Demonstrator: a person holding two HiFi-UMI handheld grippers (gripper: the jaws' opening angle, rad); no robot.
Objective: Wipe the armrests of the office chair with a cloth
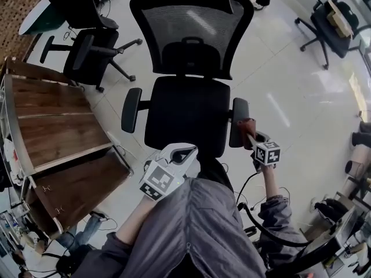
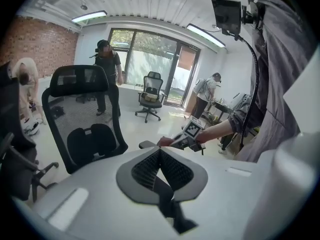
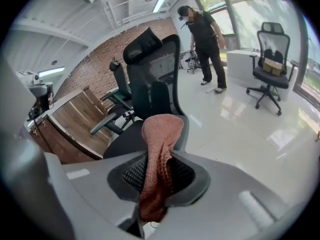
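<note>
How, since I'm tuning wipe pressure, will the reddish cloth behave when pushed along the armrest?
Probably floppy: the cloth droops and folds where the right gripper clamps it. Likely light and grippy, given its waffle knit, so it may bunch on the armrest rather than slide.

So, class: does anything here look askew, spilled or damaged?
Nothing stands out. The office chair stands upright, and the cloth is clamped in the right gripper by one armrest; no spill or damage shows.
</note>
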